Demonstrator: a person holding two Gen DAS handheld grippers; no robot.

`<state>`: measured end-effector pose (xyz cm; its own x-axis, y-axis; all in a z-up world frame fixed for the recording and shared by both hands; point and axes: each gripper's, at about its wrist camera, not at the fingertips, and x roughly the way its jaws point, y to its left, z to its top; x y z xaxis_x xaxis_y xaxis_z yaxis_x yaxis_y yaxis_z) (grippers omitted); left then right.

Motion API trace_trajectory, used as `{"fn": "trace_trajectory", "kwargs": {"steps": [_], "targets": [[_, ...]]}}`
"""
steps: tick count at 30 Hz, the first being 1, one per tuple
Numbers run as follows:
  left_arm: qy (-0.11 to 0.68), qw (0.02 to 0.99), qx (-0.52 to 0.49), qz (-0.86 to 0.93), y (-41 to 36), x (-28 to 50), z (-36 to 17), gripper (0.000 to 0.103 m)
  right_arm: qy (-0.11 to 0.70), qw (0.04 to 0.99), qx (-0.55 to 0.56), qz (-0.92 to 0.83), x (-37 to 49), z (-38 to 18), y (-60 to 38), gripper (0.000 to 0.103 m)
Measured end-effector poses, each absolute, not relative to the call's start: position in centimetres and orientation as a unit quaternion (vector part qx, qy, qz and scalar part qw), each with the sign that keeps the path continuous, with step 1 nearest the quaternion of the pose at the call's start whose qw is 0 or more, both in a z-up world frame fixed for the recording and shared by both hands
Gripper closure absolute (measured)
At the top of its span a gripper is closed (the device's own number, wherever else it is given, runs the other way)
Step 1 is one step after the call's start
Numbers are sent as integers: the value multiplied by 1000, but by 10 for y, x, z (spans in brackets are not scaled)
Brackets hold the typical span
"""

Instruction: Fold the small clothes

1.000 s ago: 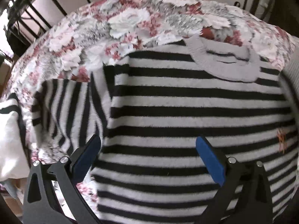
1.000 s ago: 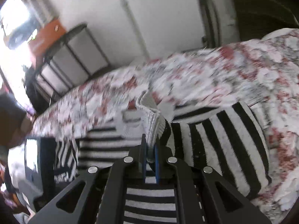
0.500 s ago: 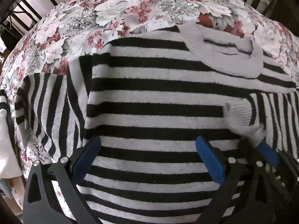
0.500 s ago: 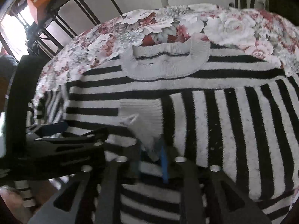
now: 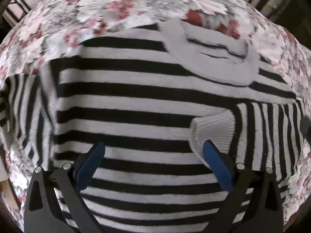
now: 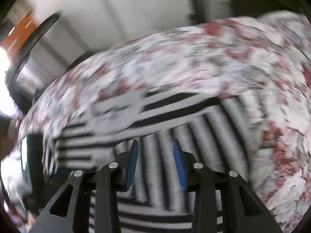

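Two grippers are being held over one striped sweater [image 5: 136,104], which is lying spread flat, front up, on a floral cloth [image 5: 120,5]. The left gripper [image 5: 153,155] is being pointed straight down over the lower chest, its blue pads being kept wide apart with nothing between them and no fabric pinched. One sleeve [image 5: 268,134] is lying folded across the chest, its ribbed cuff [image 5: 213,130] resting just beside the gripper's right-hand pad. The other sleeve [image 5: 21,104] is lying out to the side at the left edge of that view. The grey collar [image 5: 211,58] is lying toward the far edge of the cloth. In the heavily blurred right wrist view, the right gripper [image 6: 155,149] is being held above the folded sleeve [image 6: 186,134], its jaws having just been closing a little, yet a clear gap is being kept between the pads [image 6: 134,161] and nothing is being gripped there.
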<state>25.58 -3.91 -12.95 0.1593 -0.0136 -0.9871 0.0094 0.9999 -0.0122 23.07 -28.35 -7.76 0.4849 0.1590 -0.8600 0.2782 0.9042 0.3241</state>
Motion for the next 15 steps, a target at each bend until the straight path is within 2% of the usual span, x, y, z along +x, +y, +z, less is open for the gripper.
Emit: {"fn": "trace_trajectory", "kwargs": {"steps": [3,5,8,11,15], "targets": [[646,763,-23,-24,-44,266,-133,8,513,801,302,-65,229,-98,-320,82],[647,761,-37,-28,-43,273,-131,15,517,788,327,-76,229,-108,-329,85],[651,755,-66,-39,-36,277,-126,20,523,782,329,-81,228,-115,-328,86],[646,753,-102,-69,-28,277,-116,20,534,783,311,-73,232,-121,-313,83],[651,748,-101,-85,-25,276,-117,19,559,765,309,-79,235,-143,-309,88]]}}
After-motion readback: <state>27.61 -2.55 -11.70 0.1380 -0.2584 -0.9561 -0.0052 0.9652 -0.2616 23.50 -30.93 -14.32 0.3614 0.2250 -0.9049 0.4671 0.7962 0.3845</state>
